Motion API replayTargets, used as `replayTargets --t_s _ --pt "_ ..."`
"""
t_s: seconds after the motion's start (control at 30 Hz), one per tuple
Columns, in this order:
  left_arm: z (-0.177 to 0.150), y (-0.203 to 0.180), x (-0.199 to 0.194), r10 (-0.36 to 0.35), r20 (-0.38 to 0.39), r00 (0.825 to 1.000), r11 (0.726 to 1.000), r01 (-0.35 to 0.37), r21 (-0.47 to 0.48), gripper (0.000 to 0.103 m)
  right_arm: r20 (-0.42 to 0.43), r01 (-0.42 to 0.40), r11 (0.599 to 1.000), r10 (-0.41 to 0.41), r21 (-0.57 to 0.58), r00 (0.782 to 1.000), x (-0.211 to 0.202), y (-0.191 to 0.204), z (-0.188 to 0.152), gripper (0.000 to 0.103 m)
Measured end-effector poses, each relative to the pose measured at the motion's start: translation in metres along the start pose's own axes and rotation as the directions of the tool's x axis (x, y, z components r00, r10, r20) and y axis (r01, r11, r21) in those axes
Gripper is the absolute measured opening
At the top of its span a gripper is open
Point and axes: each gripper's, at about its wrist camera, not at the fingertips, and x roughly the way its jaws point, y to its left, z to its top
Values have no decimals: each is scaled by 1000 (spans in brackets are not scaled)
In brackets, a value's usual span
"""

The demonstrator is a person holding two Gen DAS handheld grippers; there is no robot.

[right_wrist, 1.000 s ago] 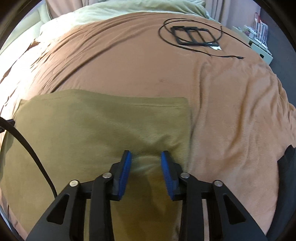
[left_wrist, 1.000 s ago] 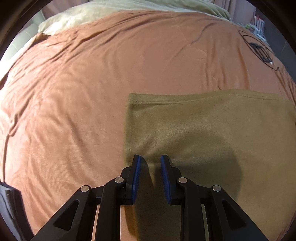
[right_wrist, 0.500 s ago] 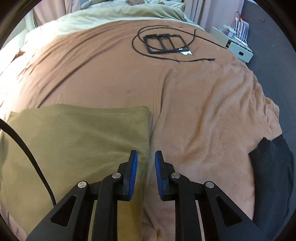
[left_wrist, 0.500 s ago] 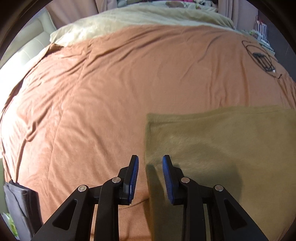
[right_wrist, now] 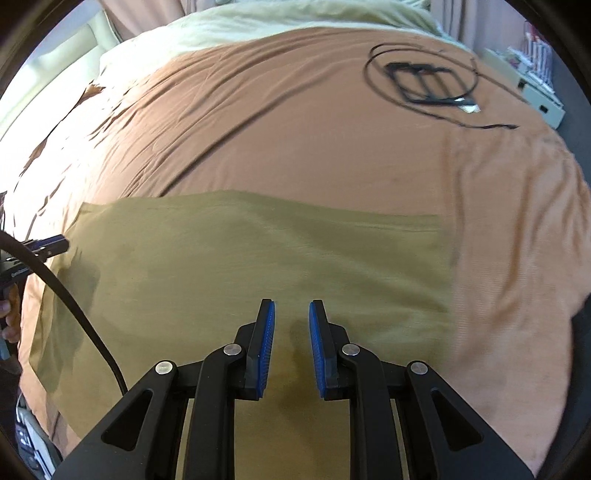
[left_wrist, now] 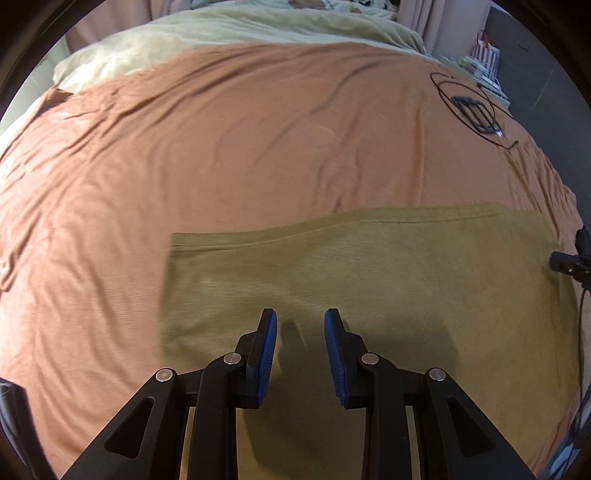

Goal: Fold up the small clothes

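1. Jaws first: my left gripper (left_wrist: 300, 325) has its jaws spread with nothing between them, poised over the near part of the olive cloth (left_wrist: 369, 277), toward its left edge.
2. Jaws of my right gripper (right_wrist: 291, 317) are likewise parted and empty, over the near middle of the same olive cloth (right_wrist: 258, 258); whether either pair touches the fabric I cannot tell.
3. Olive cloth lies flat as a smooth rectangle on the bed's orange-brown bedspread (left_wrist: 184, 155), its hemmed far edge running straight across both views.
4. At the cloth's left edge, in the right wrist view, my left gripper's fingertips (right_wrist: 50, 246) show, with a black cable (right_wrist: 74, 314) crossing over that side of the cloth.
5. At the cloth's right edge, in the left wrist view, a black part of my other tool (left_wrist: 569, 258) peeks in.
6. Beyond the cloth, the bedspread (right_wrist: 295, 140) is wrinkled.
7. Far beyond the cloth, to the right, a black coiled cord with a frame (right_wrist: 424, 83) rests on the bedspread, also seen in the left view (left_wrist: 472, 110).
8. Farthest from the cloth, a pale green blanket (left_wrist: 221, 33) covers the head of the bed.
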Motion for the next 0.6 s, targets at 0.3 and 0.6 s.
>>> replayTargets --t_s 0.3,0.6 --pt "15 -24 37 -2 -24 1000 1000 3 20 29 -8 -7 1000 6 -2 1000 45 10 33 15" --pt "49 -36 53 24 7 1000 1000 -24 17 29 13 8 1000 -8 -8 1000 80 30 63 15"
